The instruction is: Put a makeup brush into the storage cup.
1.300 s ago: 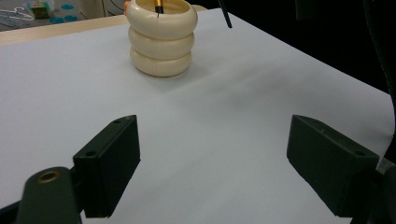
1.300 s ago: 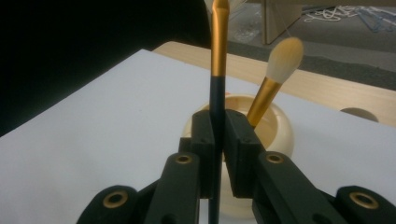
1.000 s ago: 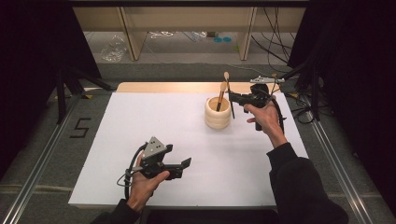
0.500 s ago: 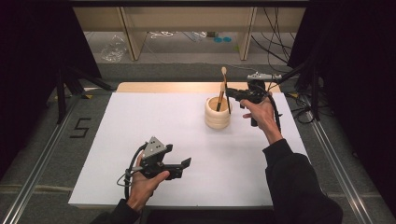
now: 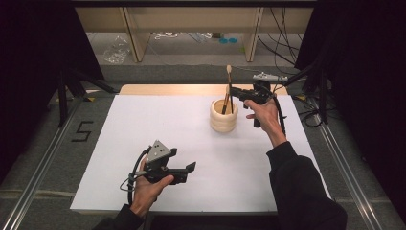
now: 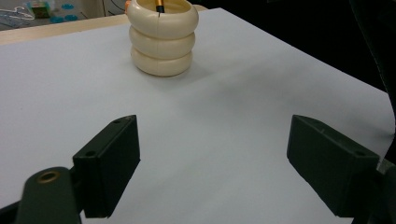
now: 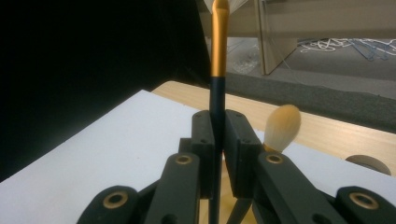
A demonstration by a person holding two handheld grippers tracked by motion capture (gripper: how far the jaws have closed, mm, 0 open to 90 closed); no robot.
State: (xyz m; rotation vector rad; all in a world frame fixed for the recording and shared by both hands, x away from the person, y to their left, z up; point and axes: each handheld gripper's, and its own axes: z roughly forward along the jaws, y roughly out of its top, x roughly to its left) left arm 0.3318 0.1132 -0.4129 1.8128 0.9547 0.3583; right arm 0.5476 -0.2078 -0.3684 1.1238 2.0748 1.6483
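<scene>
A cream ribbed cup (image 5: 223,116) stands at the back right of the white sheet, and it also appears ahead of the left gripper (image 6: 162,37). My right gripper (image 5: 234,92) hovers just above the cup's rim, shut on the dark handle of a makeup brush (image 7: 216,93) that stands upright with its lower end in the cup. Its gold ferrule points up (image 5: 229,72). A second brush with fluffy pale bristles (image 7: 281,127) leans in the cup behind the jaws. My left gripper (image 5: 187,173) rests near the sheet's front edge, jaws wide open (image 6: 212,158) and holding nothing.
The white sheet (image 5: 158,124) covers a wooden table (image 5: 163,89). Beyond the table's far edge are shelf legs and a floor with cables (image 5: 182,36). Dark curtains and stand legs flank both sides.
My right gripper has shifted slightly up and to the left with the brush in it. The left gripper has stayed still.
</scene>
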